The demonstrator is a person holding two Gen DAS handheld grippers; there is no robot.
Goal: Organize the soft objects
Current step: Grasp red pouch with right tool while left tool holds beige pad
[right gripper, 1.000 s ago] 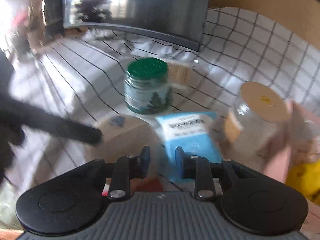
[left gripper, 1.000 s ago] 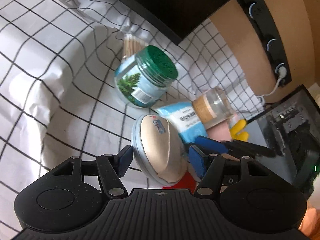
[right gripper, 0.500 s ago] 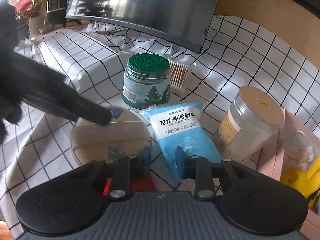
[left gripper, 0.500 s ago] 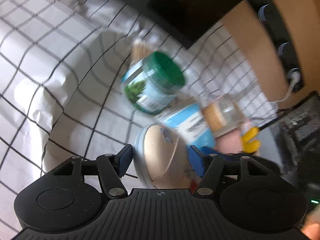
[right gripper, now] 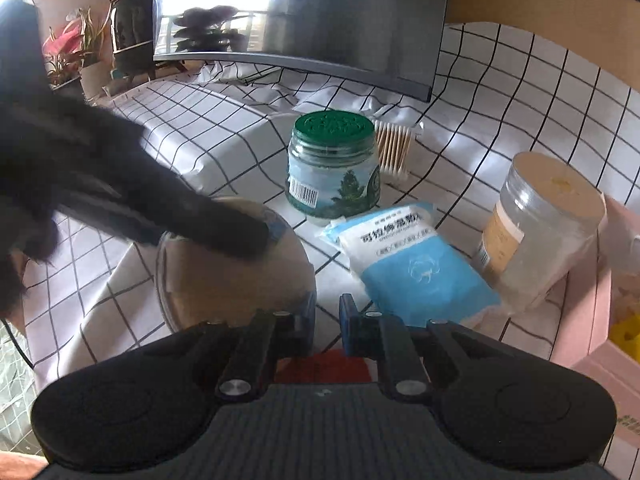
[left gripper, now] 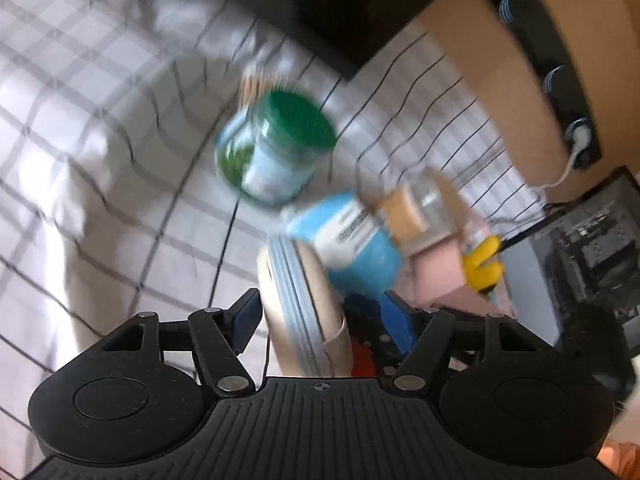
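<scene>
A round beige powder-puff pack [left gripper: 304, 312] sits tilted between the fingers of my left gripper [left gripper: 320, 320], which are wide apart around it and not clamped. In the right wrist view the pack [right gripper: 236, 280] lies on the checked cloth with the left gripper's finger resting on its top. My right gripper [right gripper: 327, 314] is almost shut and empty, low over a red item [right gripper: 324, 368]. A blue cotton-pad packet [right gripper: 412, 264] lies just ahead of it; it also shows in the left wrist view [left gripper: 352, 240].
A green-lidded jar [right gripper: 334, 168] stands behind the pack, cotton swabs [right gripper: 394, 146] behind it. A clear jar with a tan lid [right gripper: 536, 224] leans against a pink box [right gripper: 592, 320] at right. A dark monitor [right gripper: 320, 20] stands at the back.
My left gripper has tilted and moved in, so the puff pack now stands on edge between its fingers. My right gripper has drawn back slightly and steadied.
</scene>
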